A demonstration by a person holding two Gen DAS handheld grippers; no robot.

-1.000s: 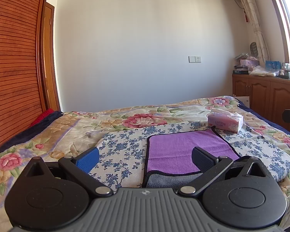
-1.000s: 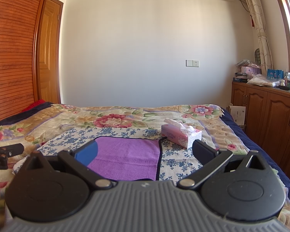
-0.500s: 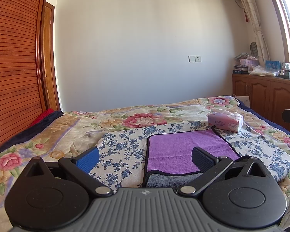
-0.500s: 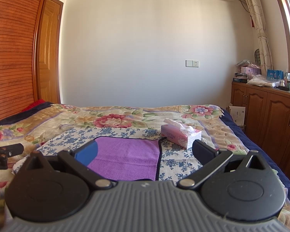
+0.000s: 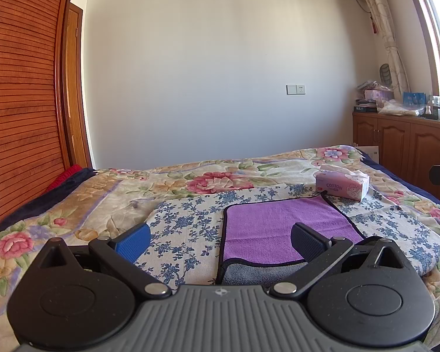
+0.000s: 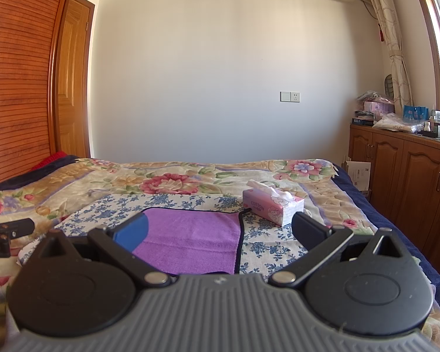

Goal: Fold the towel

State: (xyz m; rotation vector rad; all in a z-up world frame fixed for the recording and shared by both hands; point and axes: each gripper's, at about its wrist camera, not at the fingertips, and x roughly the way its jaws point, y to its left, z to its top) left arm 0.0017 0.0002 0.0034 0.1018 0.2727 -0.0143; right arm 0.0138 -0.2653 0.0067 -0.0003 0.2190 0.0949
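Note:
A purple towel with a dark border lies flat on a blue-flowered cloth on the bed. Its near edge is turned up and shows a grey underside. My left gripper is open and empty, above the towel's near left corner. In the right wrist view the towel lies ahead, and my right gripper is open and empty above the towel's near right part. The left gripper's tip shows at the left edge of that view.
A pink tissue box stands just beyond the towel's far right corner; it also shows in the right wrist view. The bed has a floral quilt. Wooden cabinets stand at the right, a wooden wardrobe at the left.

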